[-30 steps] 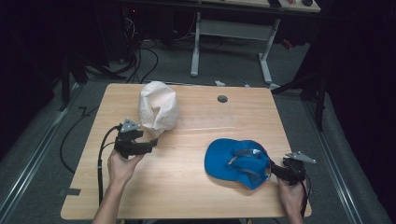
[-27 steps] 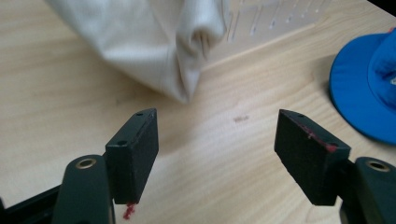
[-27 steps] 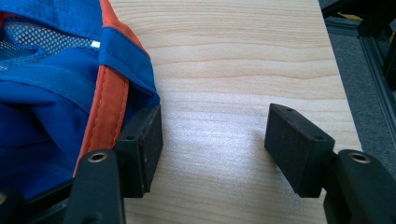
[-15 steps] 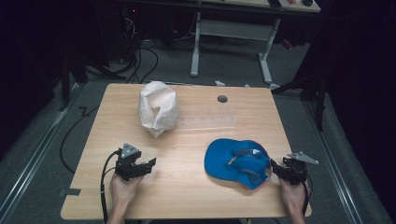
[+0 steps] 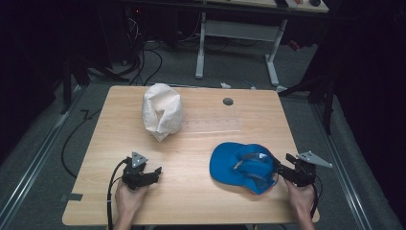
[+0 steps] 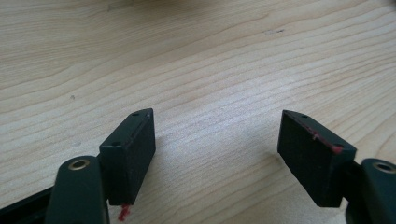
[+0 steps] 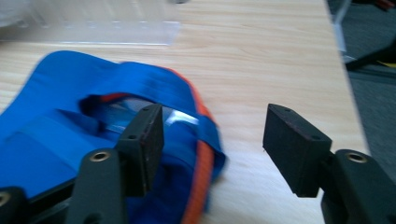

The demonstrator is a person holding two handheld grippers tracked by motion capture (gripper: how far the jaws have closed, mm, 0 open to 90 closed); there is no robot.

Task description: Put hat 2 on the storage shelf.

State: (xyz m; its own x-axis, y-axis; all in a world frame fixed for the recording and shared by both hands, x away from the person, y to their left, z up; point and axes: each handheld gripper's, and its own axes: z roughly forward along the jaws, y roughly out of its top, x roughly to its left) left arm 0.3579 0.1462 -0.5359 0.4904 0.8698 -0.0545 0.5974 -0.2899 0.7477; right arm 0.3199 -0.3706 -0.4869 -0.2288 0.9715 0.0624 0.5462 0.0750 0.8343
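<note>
Wooden table [image 5: 201,139], dark room behind: blue cap [image 5: 242,165] lies right of centre, just in front of the right gripper [image 5: 282,171].

Both grippers are spread apart and hold nothing. In the right gripper view one jaw reaches over the cap's orange-trimmed rim [image 7: 201,158] while the other is off to its side over bare wood. Left gripper [image 5: 152,172] rests well apart, near the front edge; a crumpled white bag [image 5: 162,111] sits farther back.
</note>
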